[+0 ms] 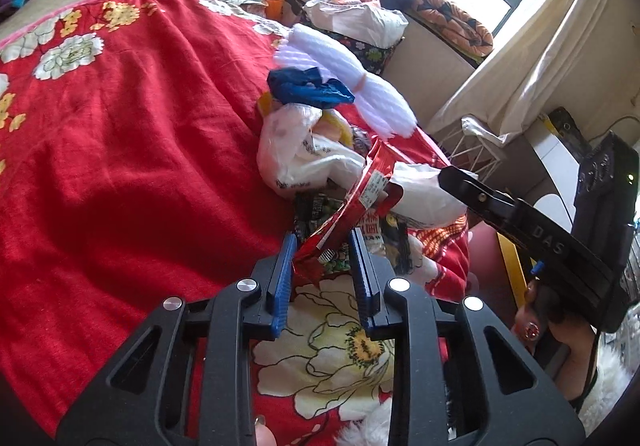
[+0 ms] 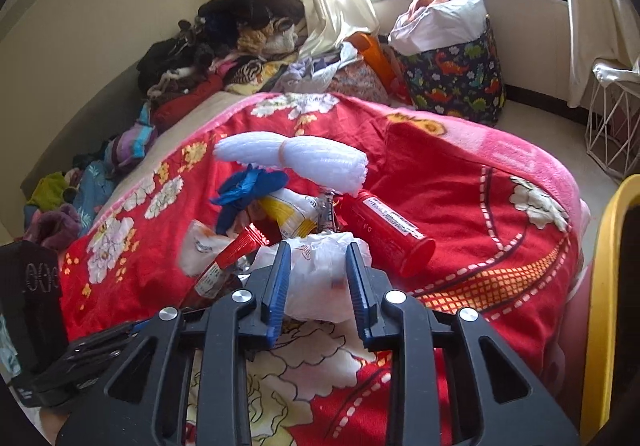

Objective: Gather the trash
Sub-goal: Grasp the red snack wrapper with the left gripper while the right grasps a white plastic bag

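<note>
While clamped on a glossy red foil snack wrapper [image 1: 352, 206], left gripper [image 1: 322, 246] with blue ribbed pads drawn close together, crinkled foil pinched between them and rising toward the pile. Right gripper [image 2: 318, 260], same black frame and blue pads, narrowed onto a soft white crumpled plastic bag [image 2: 316, 274], film bulging between the pads and touching both. No earlier view to compare.

Heaped just ahead of both grippers, near the bed's edge on a red fleece blanket with white and yellow flowers [image 1: 120, 126]: a second thin white plastic bag with dark print [image 1: 288, 150], a crushed blue plastic scrap [image 1: 308, 86] on top, a white foam-net bundle tied at the middle with a band [image 1: 352, 86] at the far side of the heap, a yellow-and-white packet [image 2: 288, 214] beneath the blue scrap. Lying on its side just right of the pile, a smooth red plastic cylinder with a label strip [image 2: 386, 232], touching the foam bundle's end.

Beyond the bed's far edge, a dark dinosaur-print fabric bin [image 2: 460, 82] stuffed with white bags, and a white wire basket [image 2: 612, 126] near the curtain.
</note>
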A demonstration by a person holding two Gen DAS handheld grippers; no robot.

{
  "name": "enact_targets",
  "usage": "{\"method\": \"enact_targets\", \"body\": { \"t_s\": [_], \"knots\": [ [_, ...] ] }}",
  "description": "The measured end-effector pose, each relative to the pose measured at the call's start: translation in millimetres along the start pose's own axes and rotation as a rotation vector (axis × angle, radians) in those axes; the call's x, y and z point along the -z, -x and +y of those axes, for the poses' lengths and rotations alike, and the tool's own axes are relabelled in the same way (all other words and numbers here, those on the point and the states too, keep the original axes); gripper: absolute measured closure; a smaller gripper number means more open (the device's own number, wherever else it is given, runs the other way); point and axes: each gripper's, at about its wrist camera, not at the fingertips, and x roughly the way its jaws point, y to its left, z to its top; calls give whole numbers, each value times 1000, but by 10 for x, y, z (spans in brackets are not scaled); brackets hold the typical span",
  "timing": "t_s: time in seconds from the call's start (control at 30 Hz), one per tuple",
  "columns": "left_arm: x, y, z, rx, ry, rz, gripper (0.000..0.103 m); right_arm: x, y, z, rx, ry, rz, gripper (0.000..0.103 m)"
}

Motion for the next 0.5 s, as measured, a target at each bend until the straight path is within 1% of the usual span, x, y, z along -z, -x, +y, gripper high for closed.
{"method": "enact_targets", "body": {
  "t_s": [0.13, 0.23, 0.4, 0.43, 0.5],
  "knots": [
    [-42, 81, -80, 22, -27, -32, 88, 31, 193, -46, 28, -15, -45, 78],
    [-97, 169, -116, 45, -32, -69, 89, 40, 333, -118, 35, -40, -68, 79],
    [-174, 278, -191, 77, -33, -105, 90, 51, 584, -194, 50, -28, -111, 81],
    [-178, 288, -217, 78, -38, -109, 94, 48, 623, -214, 57, -27, -118, 81],
    [-191, 311, -272, 77, -54, -118, 95, 48, 724, -279, 74, -30, -141, 83]
  ]
}}
